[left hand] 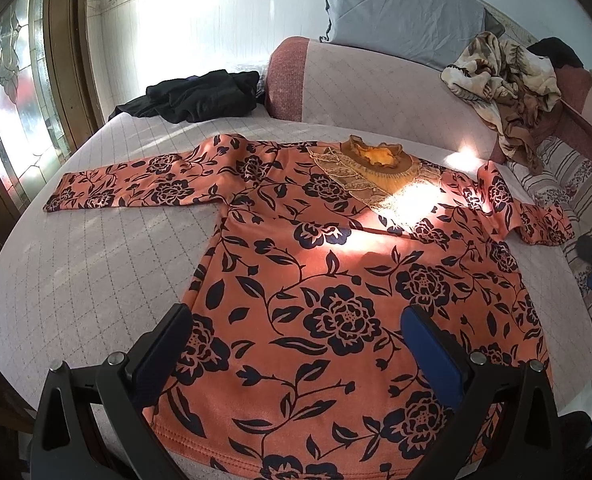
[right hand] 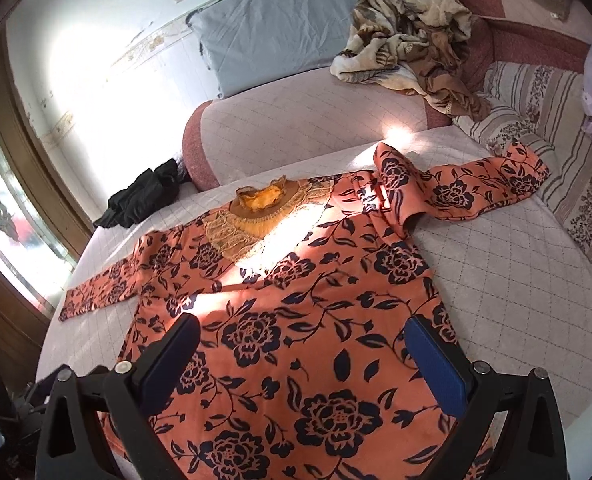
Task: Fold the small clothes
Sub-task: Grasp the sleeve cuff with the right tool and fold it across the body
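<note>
Up close, both grippers, left [left hand: 296,344] and right [right hand: 302,354], hang released over the top [left hand: 336,280] spread mid-frame. Farther, upper right, its sleeve [right hand: 468,188] lies bunched; folding now would likely trap that crease.

The top [left hand: 336,280] is showing as soft, matt cloth with a faint nap, its collar [left hand: 376,160] looking lacy and ruffled. The bed [left hand: 96,272] is wearing a quilted, matt cover. The left tongs [left hand: 296,344] and right tongs [right hand: 302,354] are looking like matt black plastic with blue pads [right hand: 440,368] and shiny metal pins [right hand: 479,367].
</note>
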Tool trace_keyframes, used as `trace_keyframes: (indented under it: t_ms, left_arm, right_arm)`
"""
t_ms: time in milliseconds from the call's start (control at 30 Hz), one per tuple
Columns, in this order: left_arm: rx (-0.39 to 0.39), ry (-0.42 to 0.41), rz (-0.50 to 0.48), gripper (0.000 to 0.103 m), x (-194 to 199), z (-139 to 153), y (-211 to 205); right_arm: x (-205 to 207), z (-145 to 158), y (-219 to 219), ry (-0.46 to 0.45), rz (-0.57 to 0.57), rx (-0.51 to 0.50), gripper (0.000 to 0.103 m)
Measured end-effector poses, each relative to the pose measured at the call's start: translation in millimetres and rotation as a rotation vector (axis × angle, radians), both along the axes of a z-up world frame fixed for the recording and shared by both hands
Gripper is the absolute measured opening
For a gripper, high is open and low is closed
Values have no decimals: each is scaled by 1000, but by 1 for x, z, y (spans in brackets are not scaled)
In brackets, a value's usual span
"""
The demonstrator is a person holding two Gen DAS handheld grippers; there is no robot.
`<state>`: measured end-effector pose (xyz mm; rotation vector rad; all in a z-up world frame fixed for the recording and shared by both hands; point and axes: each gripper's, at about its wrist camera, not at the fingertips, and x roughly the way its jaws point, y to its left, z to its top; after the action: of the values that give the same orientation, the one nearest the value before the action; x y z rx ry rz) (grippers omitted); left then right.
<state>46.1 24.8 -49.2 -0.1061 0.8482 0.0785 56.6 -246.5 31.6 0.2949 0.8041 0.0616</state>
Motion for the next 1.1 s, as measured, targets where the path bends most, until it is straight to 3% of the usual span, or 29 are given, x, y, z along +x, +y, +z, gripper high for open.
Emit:
trace_keyframes:
  t_ms: [133,300,367,400,433,533,667,767,833,867,933,1000,1100]
  left_arm:
    - [-2,15,20,103,17,-12,10]
    - [18,29,35,103,46,-31,30]
    - [28,30,46,103,59,-39,41]
    - [38,33,55,103,65,-43,48]
    - [48,38,66,103,71,-47,55]
    - [62,49,102,103,87,-57,75]
    - [52,46,146,103,101,-66,95]
    - [51,40,155,103,106,-71,102]
    - [43,26,163,103,105,-72,108]
    - [40,17,165,103,104,-73,111]
    - [39,4,176,103,102,-74,117]
    - [23,-2,196,103,101,-75,125]
    - [-52,-26,225,103,98,-71,136]
  right_arm:
    - [31,-7,-91,-33,-134,173,103]
    - [88,-68,-243,63,-437,392,100]
    - [109,-94,-295,125,-551,465,85]
    - [120,-103,-317,146,-590,485,70]
    - [131,-107,-335,150,-623,484,65]
    - [160,-116,-368,161,-687,431,66]
    - [187,-134,-382,191,-715,387,66]
    - [197,-135,-388,146,-740,370,64]
    - [208,-133,-387,152,-735,337,37]
    - [215,-132,-385,172,-729,295,31]
    - [226,-130,-384,206,-727,220,5]
    - [232,-112,-372,186,-702,120,5]
    - [249,-57,-335,96,-602,-31,5]
